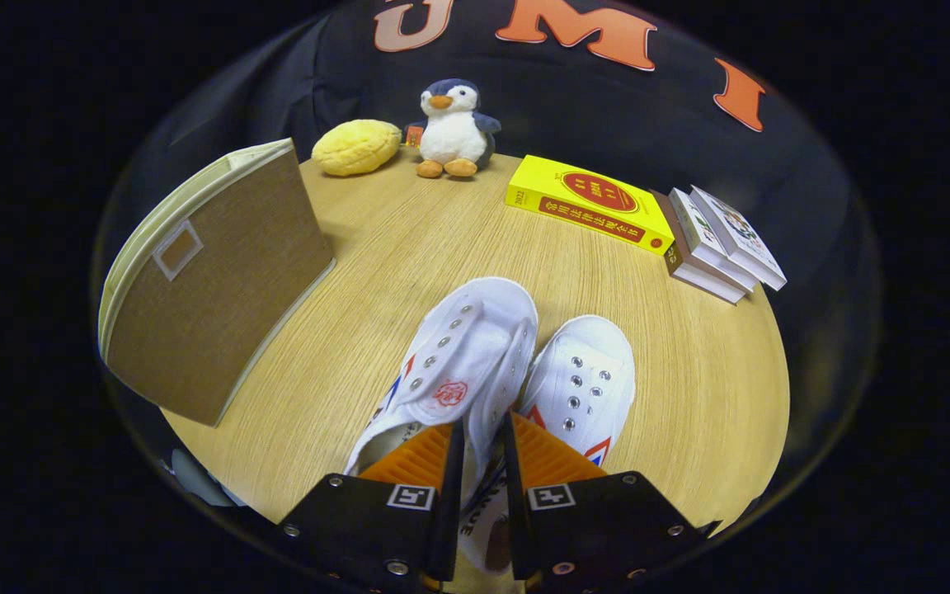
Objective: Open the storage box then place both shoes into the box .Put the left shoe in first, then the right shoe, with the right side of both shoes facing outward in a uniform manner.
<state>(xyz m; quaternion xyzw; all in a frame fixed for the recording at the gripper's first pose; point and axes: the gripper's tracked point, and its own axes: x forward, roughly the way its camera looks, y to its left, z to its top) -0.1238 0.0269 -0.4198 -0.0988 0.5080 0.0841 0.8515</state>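
jaws point(482, 445) nearly closed, pinching left shoe's point(450, 363) side wall | storage box point(211, 289) closed

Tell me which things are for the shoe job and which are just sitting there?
For the job: left shoe, its side wall pinched between the gripper fingers; right shoe; storage box.

Just lying about: penguin plush, yellow bread-shaped plush, yellow book, small book stack.

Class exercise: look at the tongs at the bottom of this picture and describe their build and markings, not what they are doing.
The tongs have two flat, narrow fingers standing close together. Each is mounted on a dark angular block studded with round screws. Both blocks carry a small square black-and-white tag. Ribbed panels back the fingers on their outer sides.
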